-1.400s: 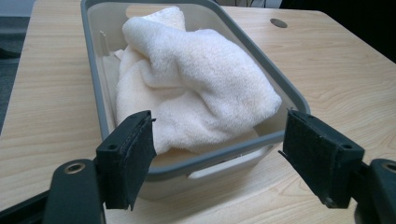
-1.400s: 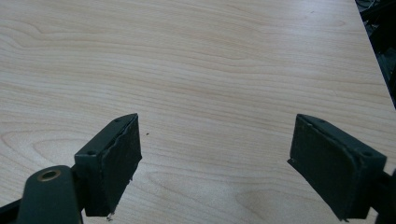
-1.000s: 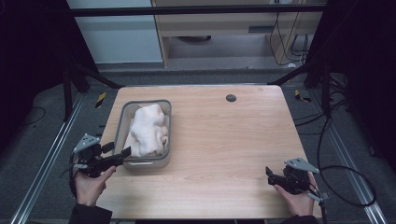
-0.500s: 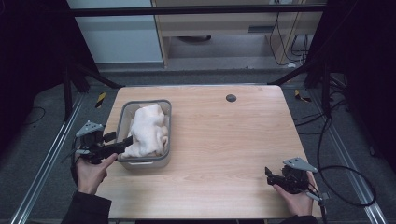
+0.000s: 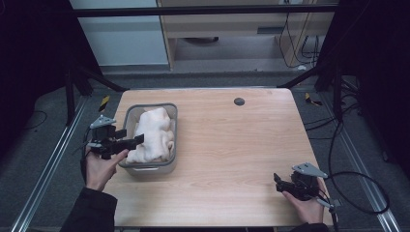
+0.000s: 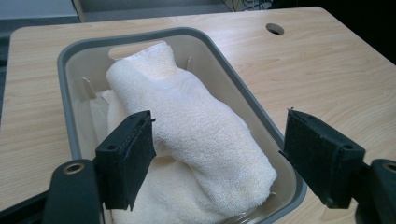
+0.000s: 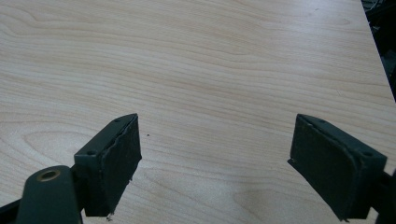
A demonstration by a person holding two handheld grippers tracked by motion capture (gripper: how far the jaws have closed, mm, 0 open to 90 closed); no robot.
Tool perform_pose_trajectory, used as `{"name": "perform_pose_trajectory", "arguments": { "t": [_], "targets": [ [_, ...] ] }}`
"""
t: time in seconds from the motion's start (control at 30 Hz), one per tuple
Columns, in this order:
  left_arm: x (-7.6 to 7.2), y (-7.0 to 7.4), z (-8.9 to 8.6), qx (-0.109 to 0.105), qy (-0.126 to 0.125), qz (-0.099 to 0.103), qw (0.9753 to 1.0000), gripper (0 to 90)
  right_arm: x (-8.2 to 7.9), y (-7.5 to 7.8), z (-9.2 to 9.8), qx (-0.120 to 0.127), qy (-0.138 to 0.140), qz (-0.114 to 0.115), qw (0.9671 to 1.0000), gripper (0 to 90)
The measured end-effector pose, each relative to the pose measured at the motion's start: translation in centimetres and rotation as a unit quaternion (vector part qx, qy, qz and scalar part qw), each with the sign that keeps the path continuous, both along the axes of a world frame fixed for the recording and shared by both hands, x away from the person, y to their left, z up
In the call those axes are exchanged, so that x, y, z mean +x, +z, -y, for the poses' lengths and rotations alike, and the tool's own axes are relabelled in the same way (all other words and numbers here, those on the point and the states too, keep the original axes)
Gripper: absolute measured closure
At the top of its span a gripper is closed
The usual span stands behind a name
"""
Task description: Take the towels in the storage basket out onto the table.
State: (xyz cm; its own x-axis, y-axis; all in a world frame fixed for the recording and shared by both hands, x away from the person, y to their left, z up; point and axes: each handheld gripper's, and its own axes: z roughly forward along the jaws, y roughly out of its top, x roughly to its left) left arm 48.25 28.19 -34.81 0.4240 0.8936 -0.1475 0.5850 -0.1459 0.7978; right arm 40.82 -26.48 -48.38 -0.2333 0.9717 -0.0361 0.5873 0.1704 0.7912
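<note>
Right hand-held gripper (image 5: 279,182) is sitting at five o'clock on the worktop (image 5: 232,145), jaws spread wide over bare wood, hardly budging from a second ago. Left hand-held gripper (image 5: 138,140) is pushing further in from eight o'clock, jaws apart, now reaching over the grey tub's (image 5: 145,168) near rim, straddling the rolled cream towel (image 6: 187,121) lying inside at ten o'clock.

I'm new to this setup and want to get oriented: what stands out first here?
A rolled cream terry towel fills a grey rectangular plastic bin on the left side of the light wooden table. The left tongs hover open over the bin's near left corner. The right tongs rest open at the table's near right corner.
</note>
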Motion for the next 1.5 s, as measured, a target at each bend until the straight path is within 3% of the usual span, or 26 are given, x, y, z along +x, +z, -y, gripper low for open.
{"name": "perform_pose_trajectory", "arguments": {
  "t": [0.83,1.5],
  "targets": [
    [2.9,0.3,1.6,0.042,-0.006,-0.045,0.9981,21.0,0.2,-0.2,0.0,-0.004,0.004,-0.007,1.0000,16.0],
    [5.6,-0.7,3.8,0.096,-0.003,-0.083,0.9919,14.7,0.4,-0.3,0.0,-0.003,0.010,-0.015,0.9998,15.2]
  ]
}}
